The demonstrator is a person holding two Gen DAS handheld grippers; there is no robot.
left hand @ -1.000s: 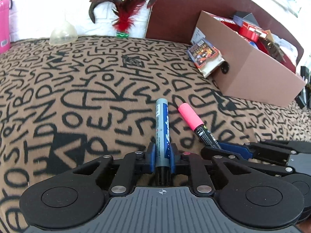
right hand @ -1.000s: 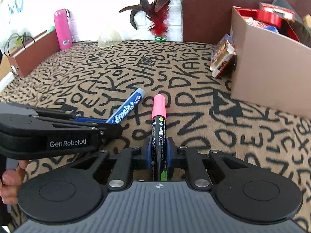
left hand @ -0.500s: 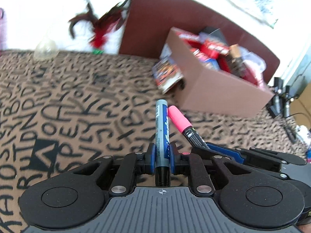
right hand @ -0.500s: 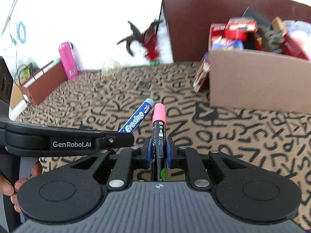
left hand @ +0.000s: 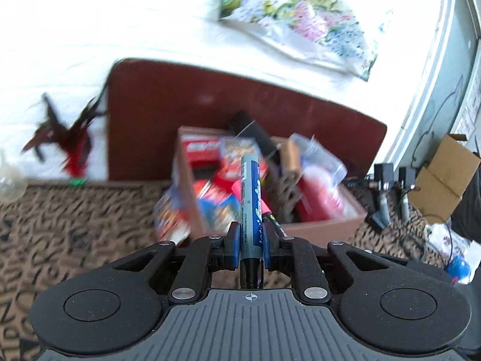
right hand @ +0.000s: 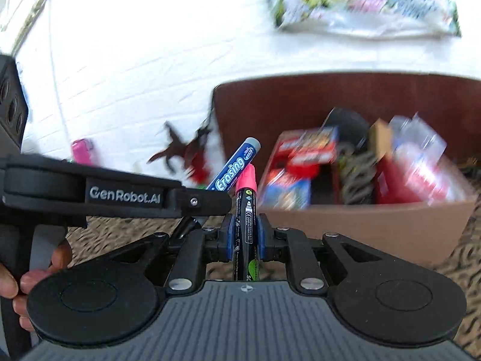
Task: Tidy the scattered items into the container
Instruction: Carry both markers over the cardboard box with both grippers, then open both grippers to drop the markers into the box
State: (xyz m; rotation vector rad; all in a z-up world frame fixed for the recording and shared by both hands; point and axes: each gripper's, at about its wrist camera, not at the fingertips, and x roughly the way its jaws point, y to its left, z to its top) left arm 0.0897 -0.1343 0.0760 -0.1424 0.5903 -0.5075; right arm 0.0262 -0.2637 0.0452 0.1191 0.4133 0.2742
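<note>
The left tongs (left hand: 252,240) are clamped on a blue marker (left hand: 252,198), which sticks straight out between the blue pads, its grey cap end over the open cardboard box (left hand: 318,228). The right tongs (right hand: 244,237) grip a pink-capped marker (right hand: 246,207) the same way, its cap pointing toward the box's near left corner. In the right wrist view the left tongs reach in from the left, just beside the right ones, the two markers close together. The box, crowded with blurred packets, stands on the letter-patterned cloth (left hand: 75,225).
</note>
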